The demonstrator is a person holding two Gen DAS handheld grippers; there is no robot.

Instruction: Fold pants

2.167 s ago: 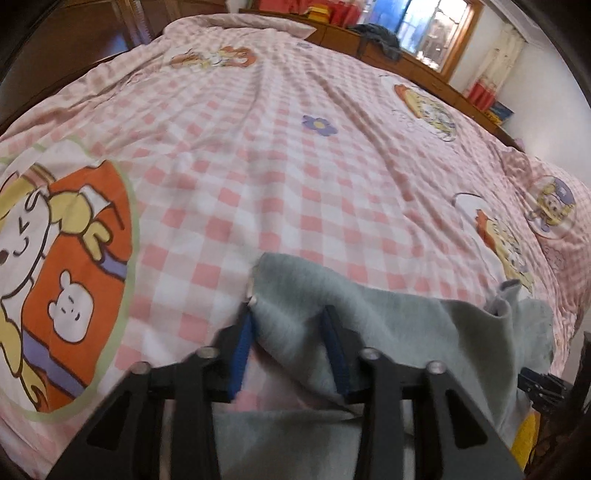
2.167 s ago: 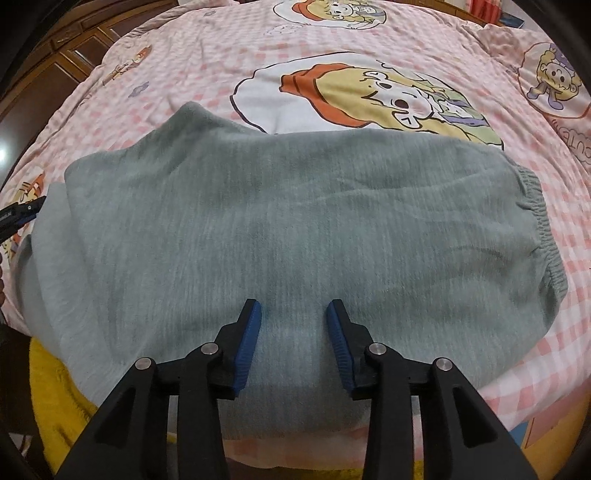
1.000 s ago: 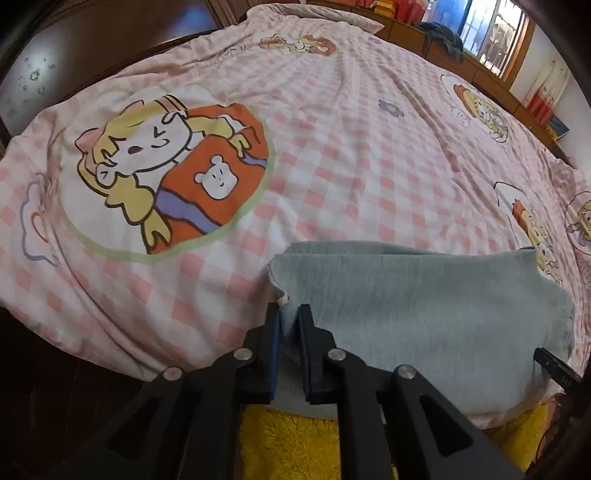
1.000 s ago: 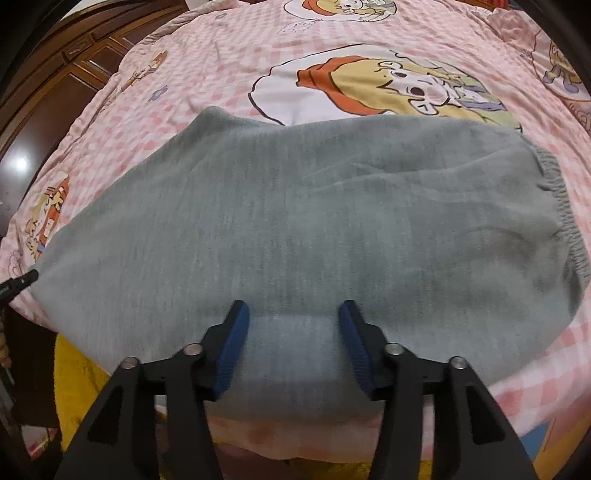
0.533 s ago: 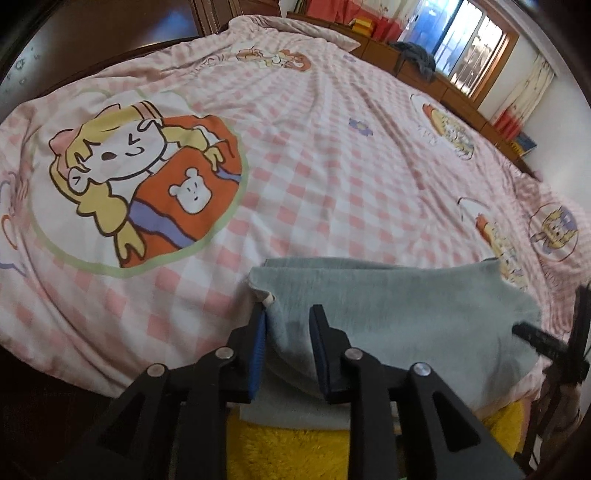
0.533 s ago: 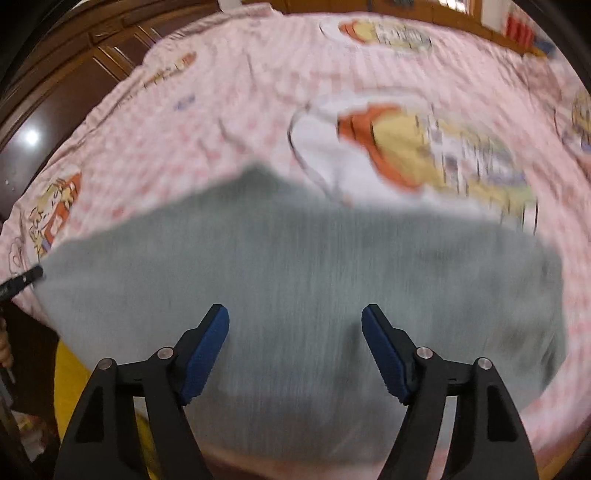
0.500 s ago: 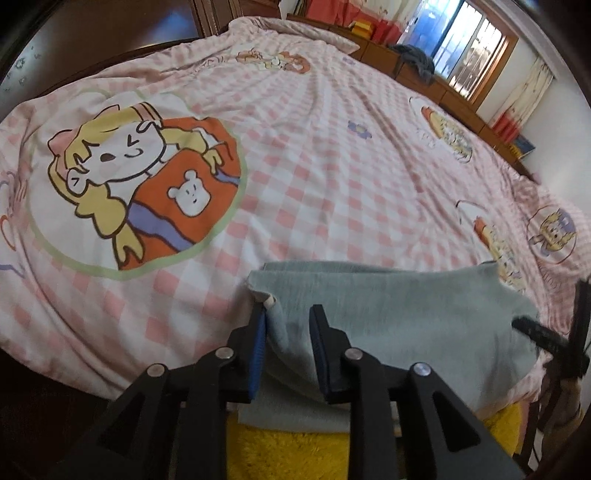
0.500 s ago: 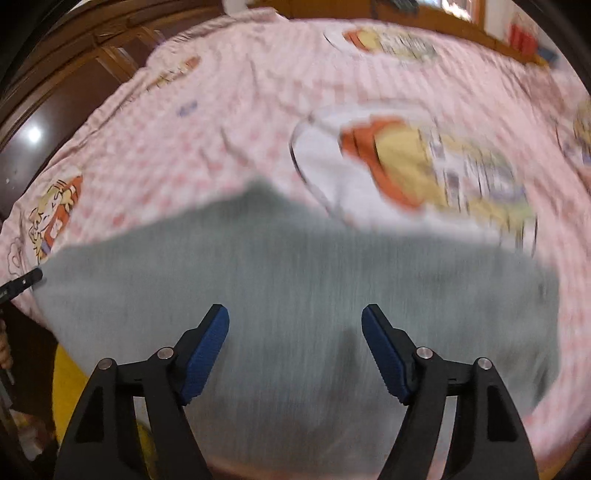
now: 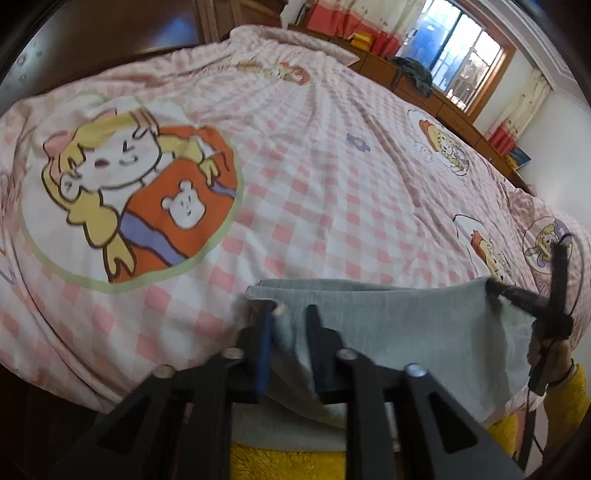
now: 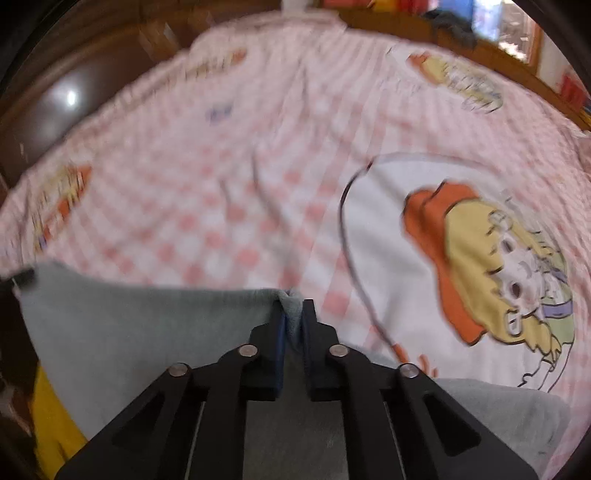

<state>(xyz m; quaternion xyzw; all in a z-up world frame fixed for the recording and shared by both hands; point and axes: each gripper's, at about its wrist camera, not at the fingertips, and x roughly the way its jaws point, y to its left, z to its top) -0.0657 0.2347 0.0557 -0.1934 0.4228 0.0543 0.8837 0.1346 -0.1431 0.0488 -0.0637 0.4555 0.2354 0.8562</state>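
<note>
The grey pants [image 9: 399,332] hang lifted off the near edge of the bed, stretched between my two grippers. My left gripper [image 9: 290,314] is shut on the left corner of the raised grey fabric edge. My right gripper [image 10: 293,317] is shut on a bunched corner of the same pants [image 10: 147,325]; it also shows at the right of the left wrist view [image 9: 524,295]. The right wrist view is blurred by motion. More grey fabric [image 10: 509,417] lies below on the bed at lower right.
The bed carries a pink checked quilt [image 9: 332,192] with cartoon prints. Dark wooden furniture [image 9: 110,33] stands at the far left, a window and low cabinets [image 9: 454,85] along the far side. A yellow sleeve [image 9: 565,387] shows at lower right.
The right gripper went from wide open above the flat pants to shut on their edge and lifted it. The left gripper keeps its hold and has risen; the fabric is now taut between them.
</note>
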